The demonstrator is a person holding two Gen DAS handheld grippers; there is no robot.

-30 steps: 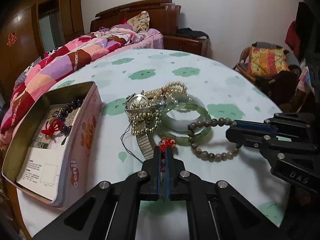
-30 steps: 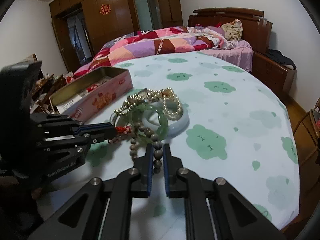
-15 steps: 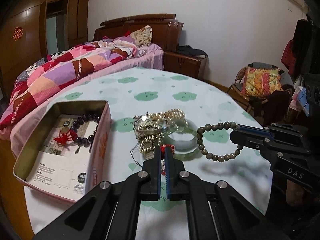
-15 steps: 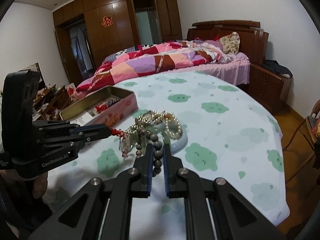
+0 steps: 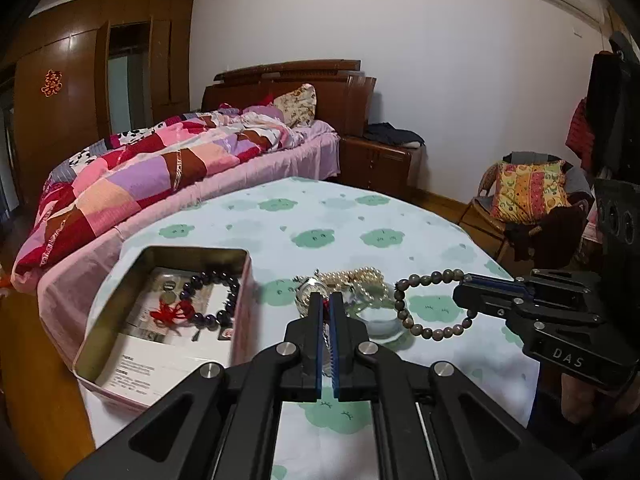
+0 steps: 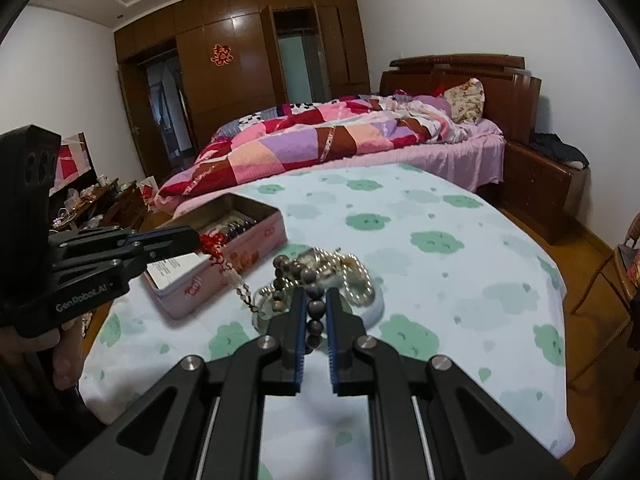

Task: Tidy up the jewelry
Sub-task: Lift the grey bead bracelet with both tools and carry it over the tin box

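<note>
Jewelry pile (image 5: 352, 292): on the desk (image 5: 360, 216), just past both claws
Left claw (image 5: 326, 304): clamped on a red-knot charm (image 6: 212, 246)
Right claw (image 6: 316, 308): pinching the grey bead bracelet (image 5: 432, 304)
Tin box (image 5: 120, 320): left of left claw
</note>
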